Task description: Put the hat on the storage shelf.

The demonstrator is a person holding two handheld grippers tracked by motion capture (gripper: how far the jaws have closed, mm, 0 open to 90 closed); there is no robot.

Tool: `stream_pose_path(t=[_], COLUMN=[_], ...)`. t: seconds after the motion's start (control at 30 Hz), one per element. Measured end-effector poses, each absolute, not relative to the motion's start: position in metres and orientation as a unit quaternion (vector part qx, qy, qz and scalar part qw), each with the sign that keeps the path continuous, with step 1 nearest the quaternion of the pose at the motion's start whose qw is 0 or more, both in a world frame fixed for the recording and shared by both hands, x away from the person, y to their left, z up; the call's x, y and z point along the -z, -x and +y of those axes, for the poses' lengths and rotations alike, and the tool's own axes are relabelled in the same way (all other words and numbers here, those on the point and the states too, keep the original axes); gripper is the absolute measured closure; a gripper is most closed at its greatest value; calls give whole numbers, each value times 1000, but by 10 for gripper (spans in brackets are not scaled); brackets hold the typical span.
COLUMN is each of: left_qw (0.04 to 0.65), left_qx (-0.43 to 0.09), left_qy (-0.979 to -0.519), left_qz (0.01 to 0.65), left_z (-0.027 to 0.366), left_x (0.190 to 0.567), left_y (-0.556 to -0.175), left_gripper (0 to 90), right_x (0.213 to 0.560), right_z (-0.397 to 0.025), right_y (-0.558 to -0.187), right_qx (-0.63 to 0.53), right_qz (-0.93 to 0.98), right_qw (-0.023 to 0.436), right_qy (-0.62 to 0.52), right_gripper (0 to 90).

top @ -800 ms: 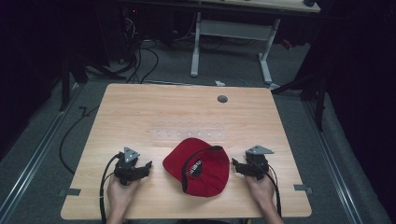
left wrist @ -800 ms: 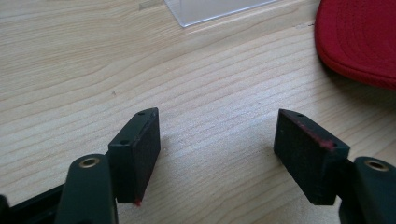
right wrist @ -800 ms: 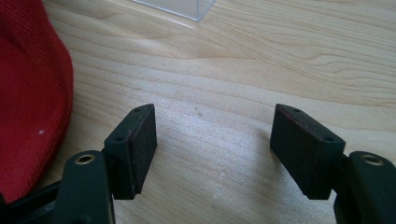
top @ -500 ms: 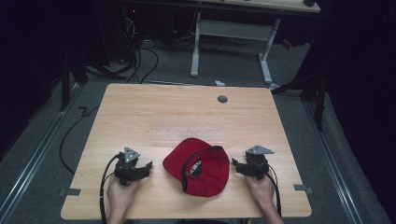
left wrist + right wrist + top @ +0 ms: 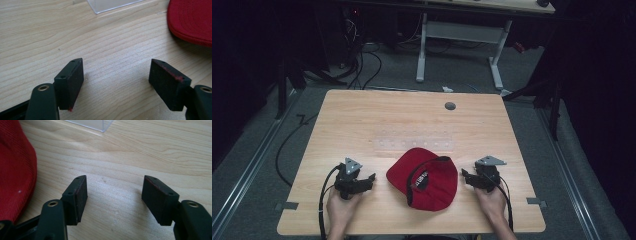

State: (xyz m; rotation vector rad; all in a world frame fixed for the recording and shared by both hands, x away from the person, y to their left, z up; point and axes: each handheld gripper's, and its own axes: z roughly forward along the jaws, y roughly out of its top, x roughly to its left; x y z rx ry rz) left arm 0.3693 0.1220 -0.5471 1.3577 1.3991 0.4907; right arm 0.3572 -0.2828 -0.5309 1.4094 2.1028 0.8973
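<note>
Red cap (image 5: 424,176) lies on wooden table (image 5: 362,120), near front edge, midway between two hand-held grippers. Left gripper (image 5: 371,177) and right gripper (image 5: 463,174) rest low on either side, likely staged to approach cap from both sides. Both sets of jaws spread wide, holding nothing. Cap just beside each gripper, not touching. Clear plastic strip (image 5: 412,144) lies flat just beyond cap.
</note>
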Motion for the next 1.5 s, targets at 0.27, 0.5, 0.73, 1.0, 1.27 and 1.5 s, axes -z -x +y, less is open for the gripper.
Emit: stream_pose_path(t=[0.27, 0.5, 0.73, 1.0, 1.27, 1.5], left_qw=[536, 535, 535, 535, 536, 535], left_qx=[-205, -203, -204, -204, -204, -205], left_qy=[-572, -573, -572, -573, -572, -573], left_qz=[586, 586, 587, 586, 587, 586], left_z=[122, 122, 121, 122, 121, 121], left_x=[547, 547, 547, 547, 547, 547], left_y=[-369, -369, -369, -369, -369, -369], left_gripper=[274, 264, 263, 263, 263, 263], right_x=[531, 530, 522, 510, 499, 495], right_z=[-284, -287, -291, -291, -287, -284], right_y=[-357, -354, -344, -334, -332, -334], right_qx=[-327, -335, -358, -381, -405, -420], right_qz=[763, 760, 754, 753, 754, 755], right_qw=[225, 221, 226, 217, 211, 194], right_qy=[-510, -511, -503, -490, -473, -464], right_gripper=[398, 420, 423, 417, 393, 372])
